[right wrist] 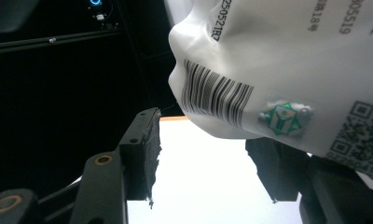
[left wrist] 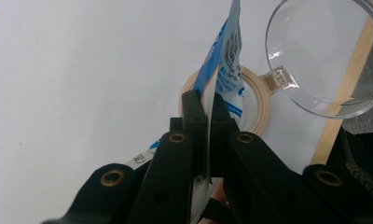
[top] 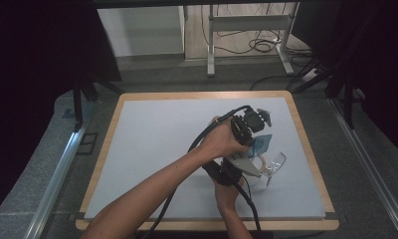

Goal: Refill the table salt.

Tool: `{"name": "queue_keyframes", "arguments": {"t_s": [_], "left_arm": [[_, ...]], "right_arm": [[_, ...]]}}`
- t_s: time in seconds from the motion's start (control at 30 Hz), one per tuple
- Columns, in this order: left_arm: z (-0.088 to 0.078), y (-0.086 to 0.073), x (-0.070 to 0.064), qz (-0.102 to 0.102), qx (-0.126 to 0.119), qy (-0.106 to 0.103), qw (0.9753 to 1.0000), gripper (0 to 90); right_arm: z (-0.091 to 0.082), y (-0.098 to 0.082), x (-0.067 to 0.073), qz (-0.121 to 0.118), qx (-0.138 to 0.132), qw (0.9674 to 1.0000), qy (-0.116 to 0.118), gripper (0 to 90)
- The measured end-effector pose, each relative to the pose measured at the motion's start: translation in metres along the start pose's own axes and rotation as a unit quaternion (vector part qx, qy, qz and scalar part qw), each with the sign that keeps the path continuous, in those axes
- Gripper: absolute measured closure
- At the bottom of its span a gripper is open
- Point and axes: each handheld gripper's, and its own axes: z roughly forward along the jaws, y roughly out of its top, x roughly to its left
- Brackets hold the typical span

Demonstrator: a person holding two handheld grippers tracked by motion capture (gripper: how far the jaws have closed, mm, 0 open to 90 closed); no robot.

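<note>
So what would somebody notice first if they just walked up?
Probably the blue-and-white packet, pinched upright in the left gripper over a tan ring on the table. Next, the clear round lid right beside that ring. In the right gripper view, the packet's barcode side hangs close above the right gripper's fingers.

Pale blue table [top: 152,144] with a light wooden rim [top: 106,144] is sitting on grey carpeted floor [top: 33,179]. Black curtains [top: 38,55] are hanging at both sides. Beyond, a white metal frame [top: 247,22] is standing over loose black cables [top: 259,45]. Overhead light is falling evenly on the top.
</note>
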Motion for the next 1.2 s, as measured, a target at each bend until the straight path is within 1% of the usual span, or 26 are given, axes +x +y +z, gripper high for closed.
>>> {"name": "queue_keyframes", "arguments": {"t_s": [0.1, 0.3, 0.6, 0.7, 0.77, 1.2], "left_arm": [[0.0004, 0.0004, -0.0002, 0.001, 0.0, 0.0, 1.0, 90.0], [-0.0004, 0.0021, -0.0005, 0.004, 0.003, 0.0, 1.0, 90.0], [-0.0004, 0.0025, -0.0007, 0.006, 0.006, 0.002, 1.0, 90.0], [-0.0009, 0.0028, -0.0005, 0.006, 0.007, 0.003, 1.0, 90.0], [-0.0015, 0.0029, -0.0002, 0.006, 0.006, 0.003, 1.0, 90.0], [-0.001, 0.0034, -0.0009, 0.004, 0.004, 0.002, 1.0, 90.0]], "right_arm": [[0.0001, 0.0001, -0.0001, -0.001, 0.001, 1.0, 0.0, 45.6], [0.0009, 0.0006, 0.0005, -0.015, 0.0, 0.9999, -0.005, 45.8], [0.0015, 0.0, 0.0002, -0.017, 0.003, 0.9998, -0.002, 46.3], [0.0025, 0.0004, -0.0005, -0.021, 0.003, 0.9998, -0.005, 46.3], [0.0023, 0.0016, 0.0004, -0.015, 0.002, 0.9999, -0.001, 46.3], [0.0015, 0.0029, 0.0, -0.018, 0.001, 0.9998, 0.0, 46.2]]}}
